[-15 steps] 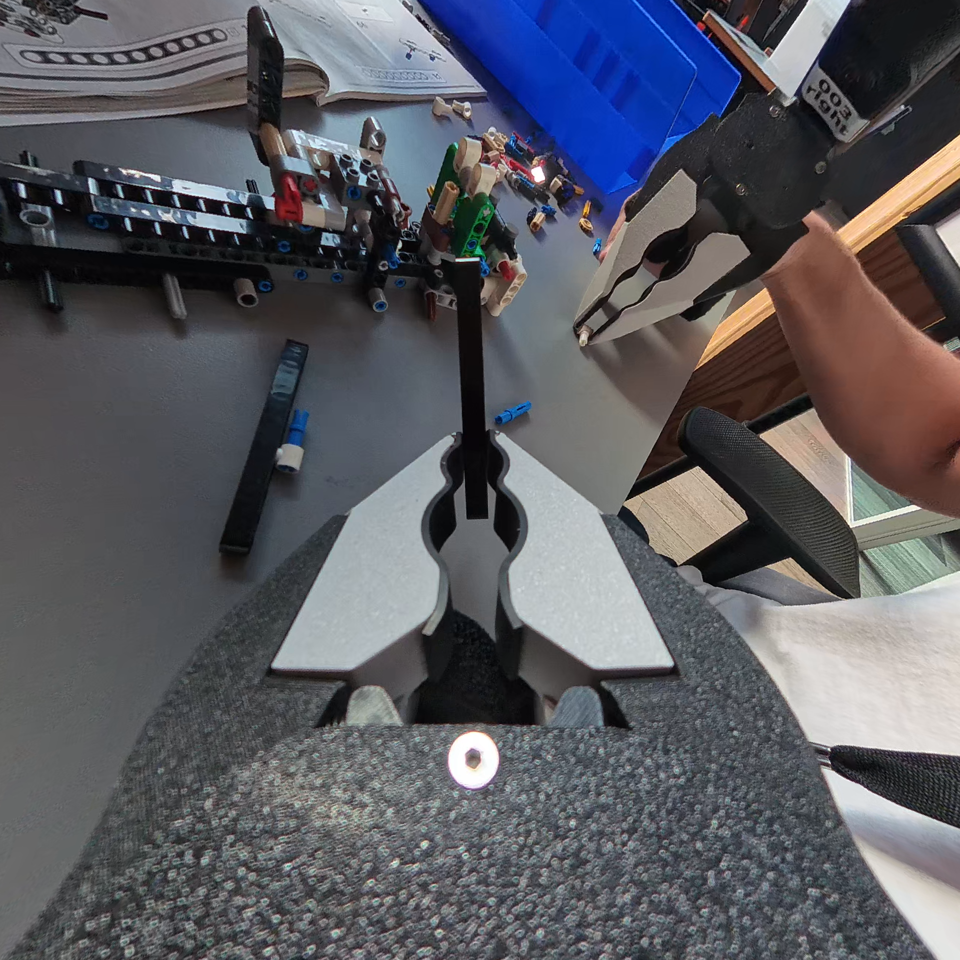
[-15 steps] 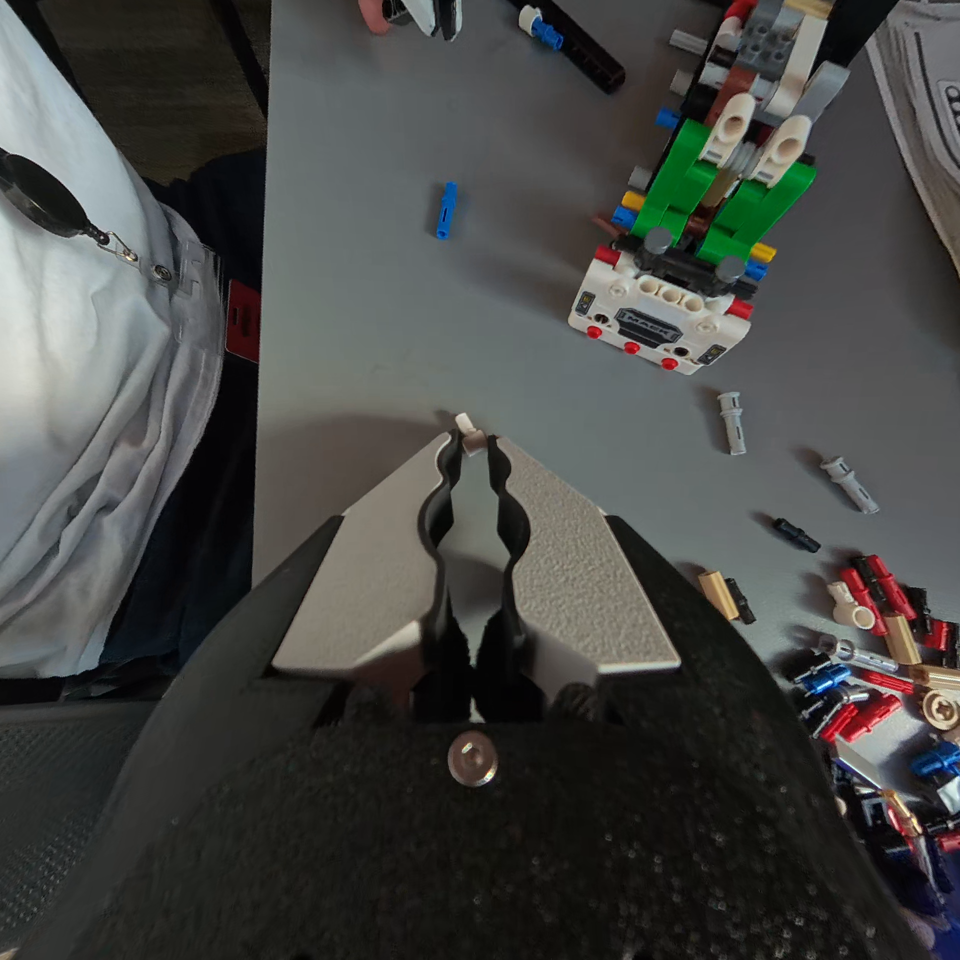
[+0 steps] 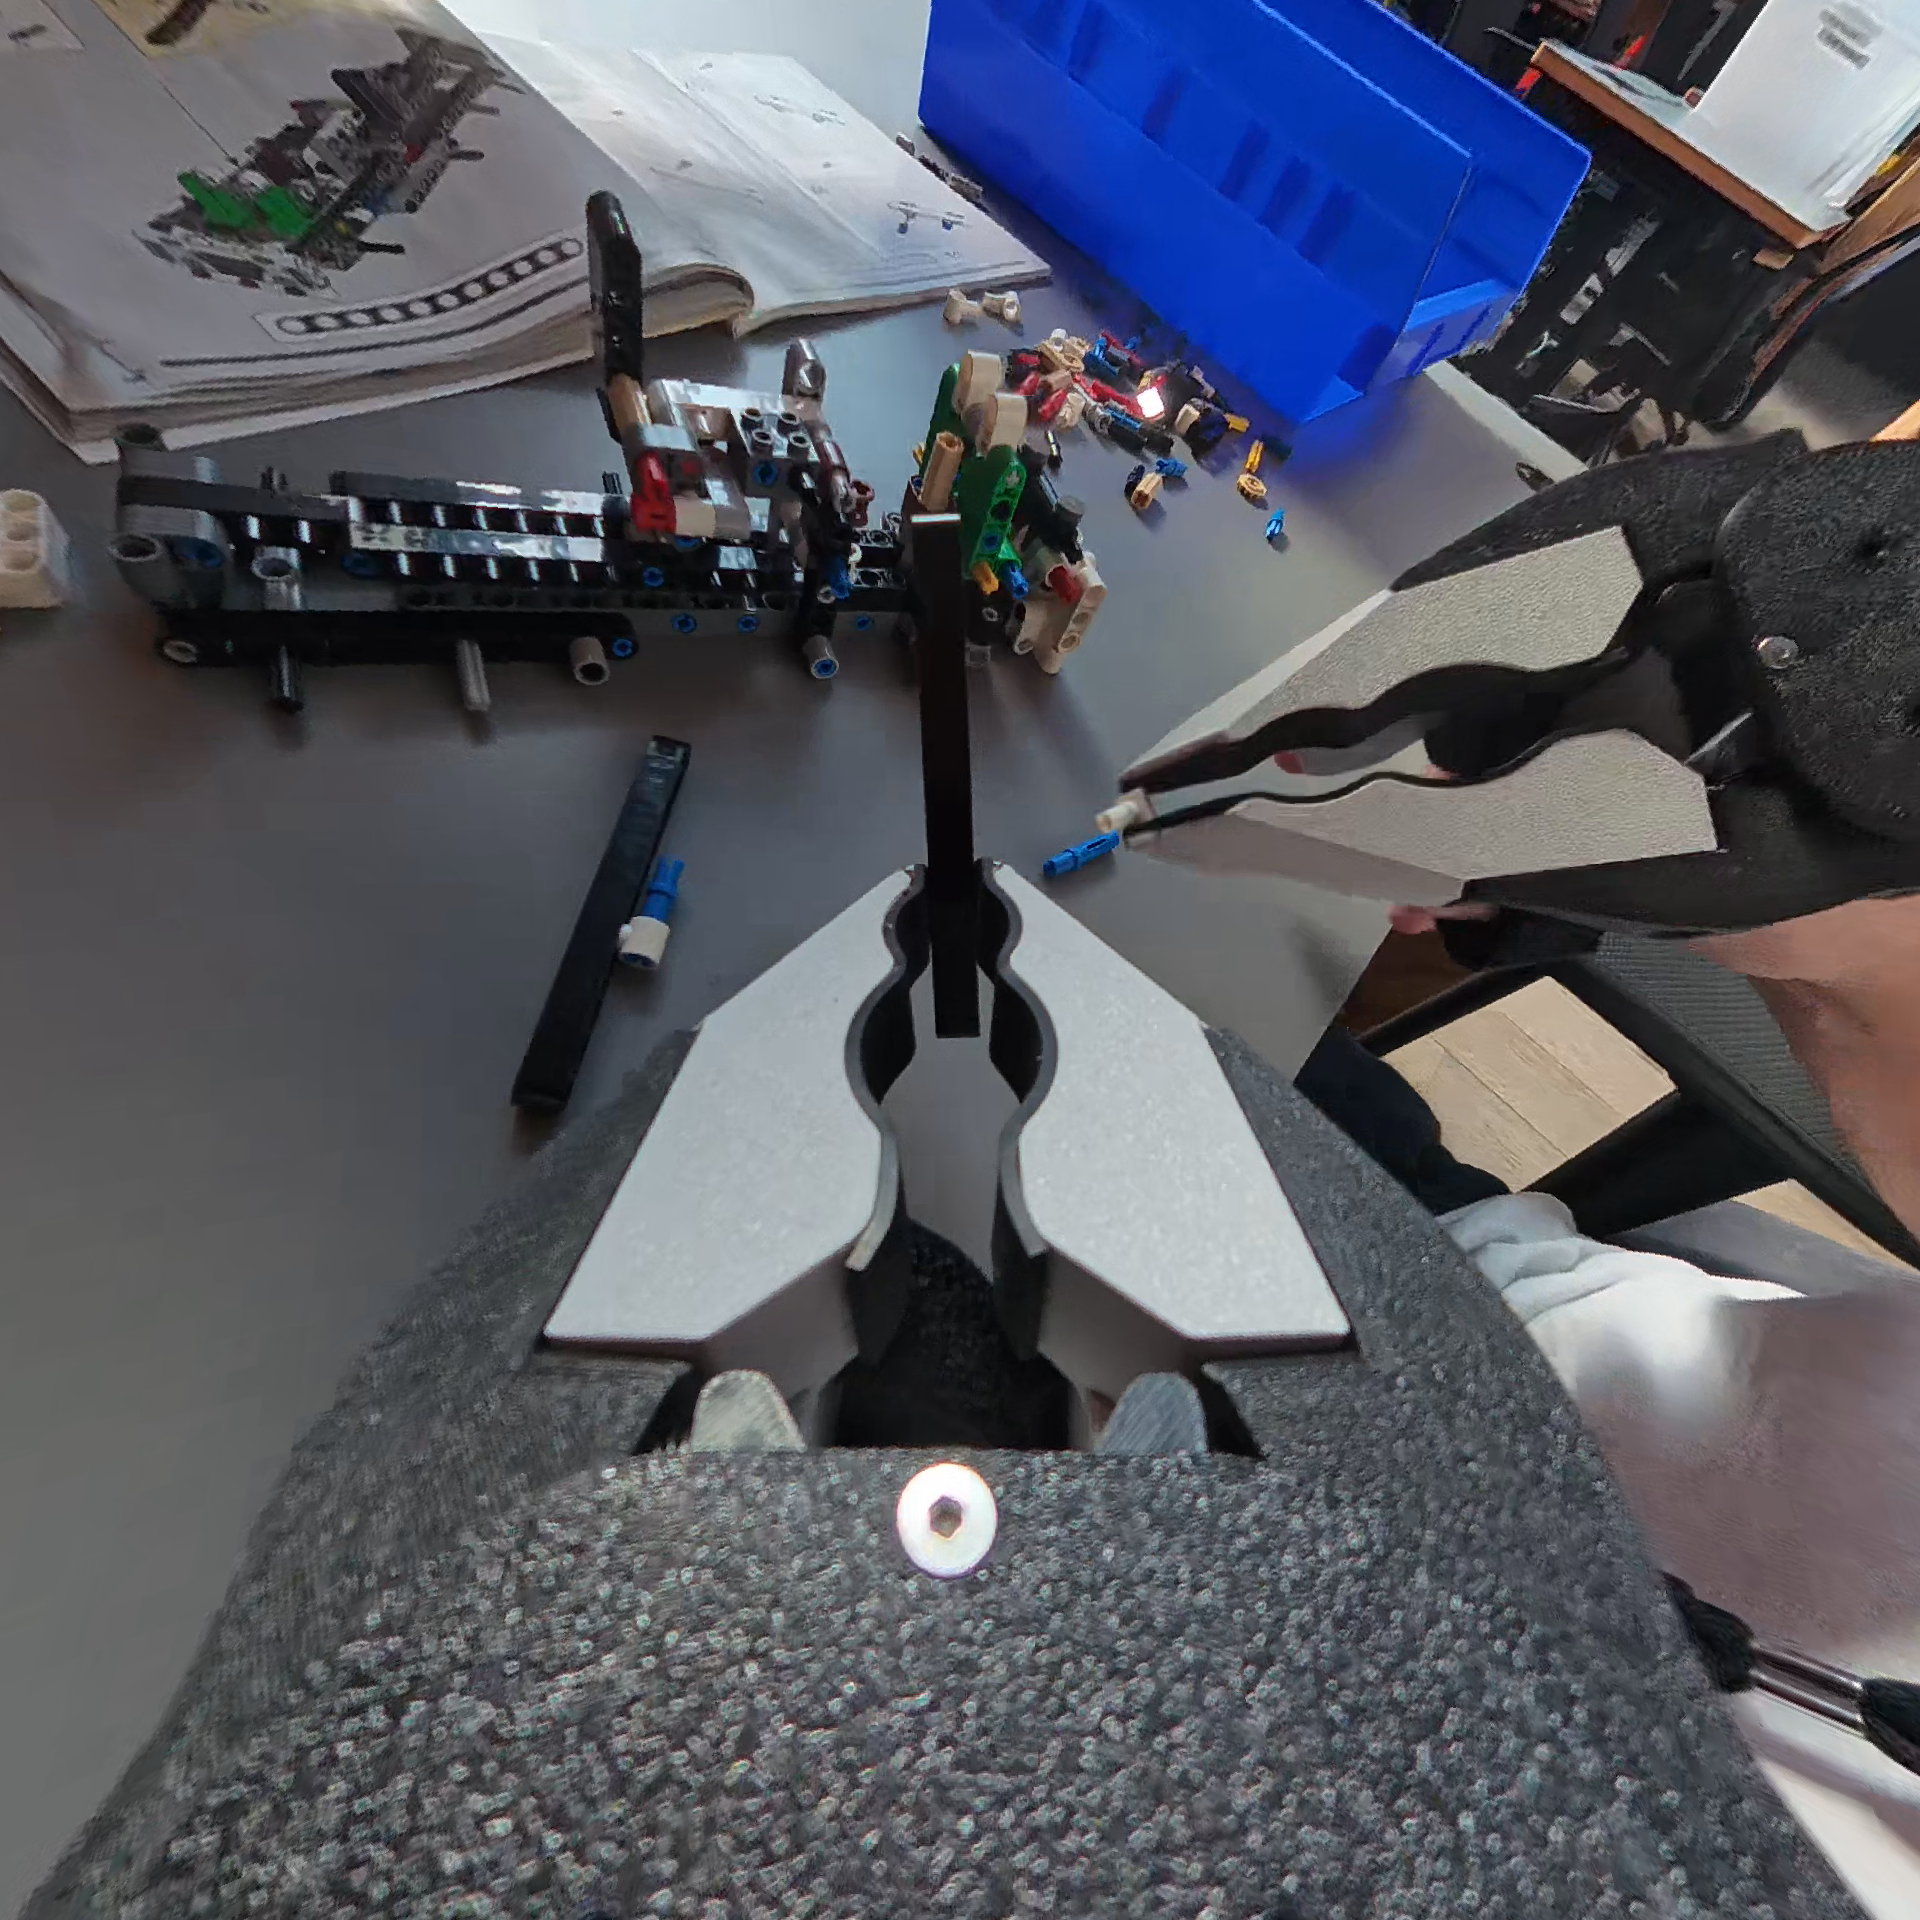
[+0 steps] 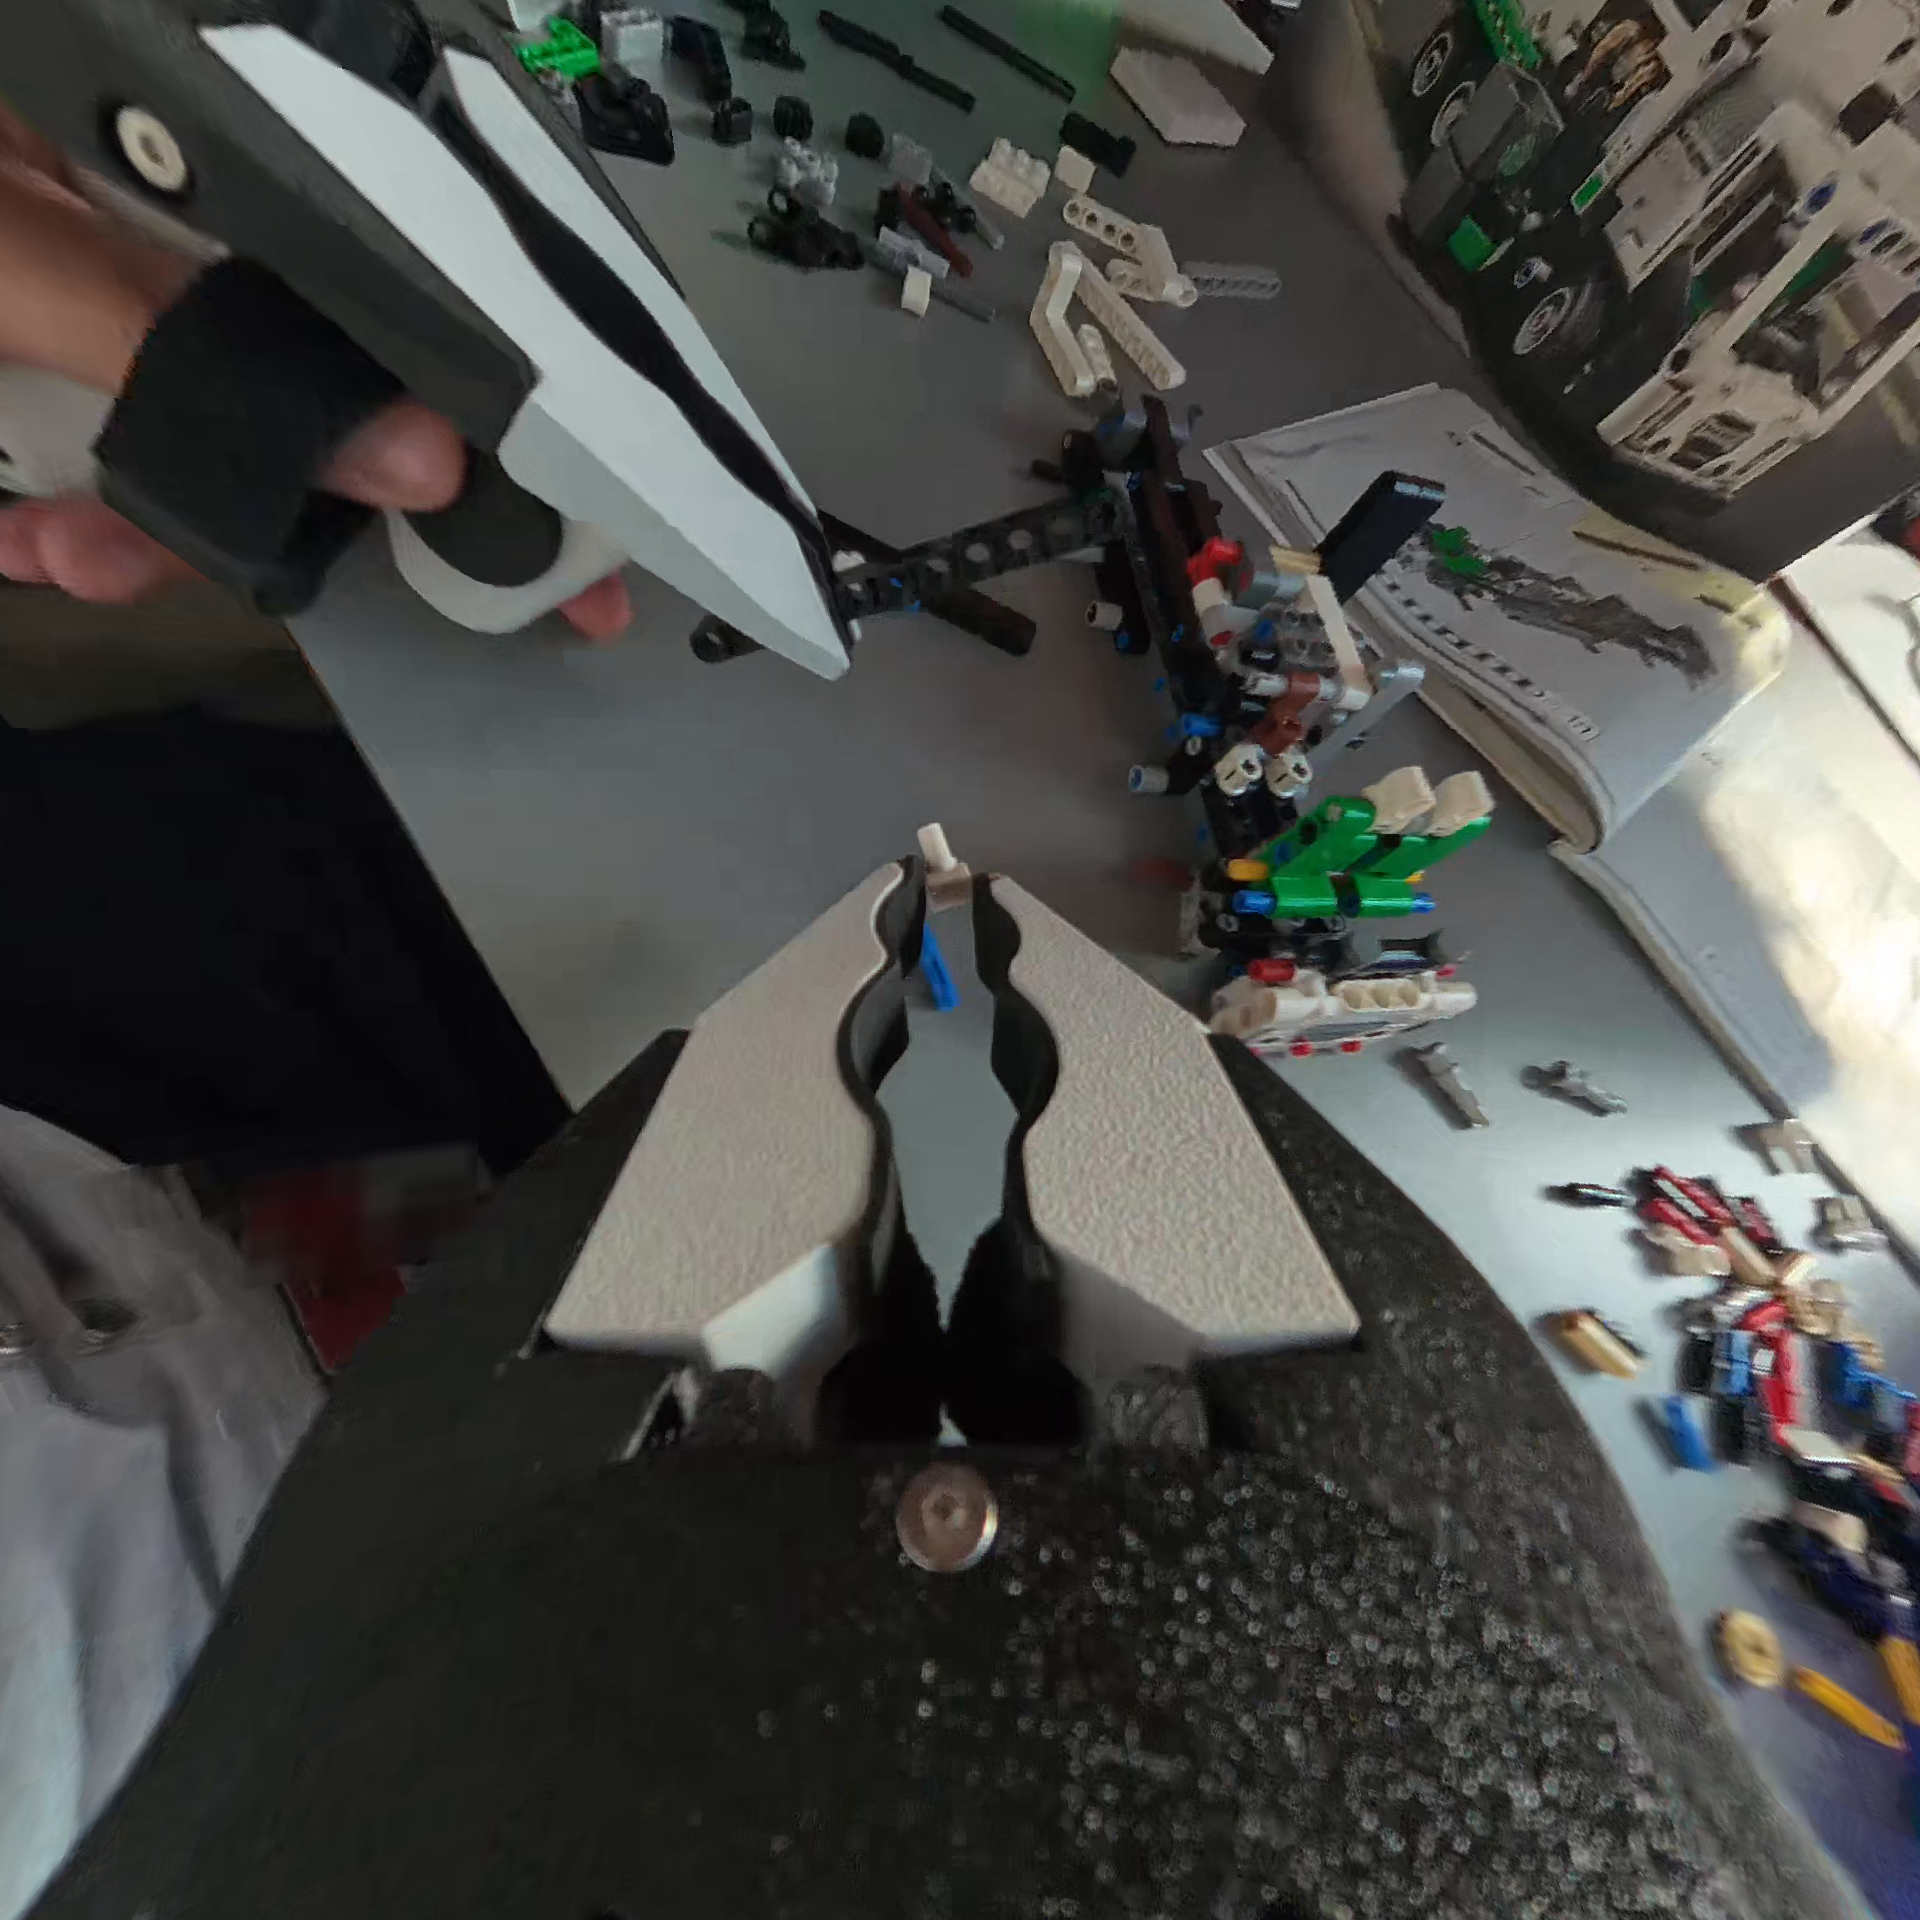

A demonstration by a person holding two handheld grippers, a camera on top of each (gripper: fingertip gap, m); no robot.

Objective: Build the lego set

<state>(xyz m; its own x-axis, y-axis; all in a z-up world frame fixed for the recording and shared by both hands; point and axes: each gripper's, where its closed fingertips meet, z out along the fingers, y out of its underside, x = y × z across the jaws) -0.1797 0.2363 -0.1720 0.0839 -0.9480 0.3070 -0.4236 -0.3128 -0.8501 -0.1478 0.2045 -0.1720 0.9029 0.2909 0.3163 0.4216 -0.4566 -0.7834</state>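
Lego's long black plastic beam (image 3: 948, 769), stiff and light, sits pinched endwise in the left gripper (image 3: 951, 883); right gripper (image 4: 948, 883) nips a tiny tan peg (image 4: 940, 860), easily dropped.

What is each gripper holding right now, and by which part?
The left gripper pinches a long black beam near its close end, the rest jutting forward. The right gripper nips a small tan pin by one end at its fingertips.

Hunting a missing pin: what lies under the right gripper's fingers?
Between the right gripper fingers, a blue pin lies on the grey table. Anything beneath the finger plates is hidden.
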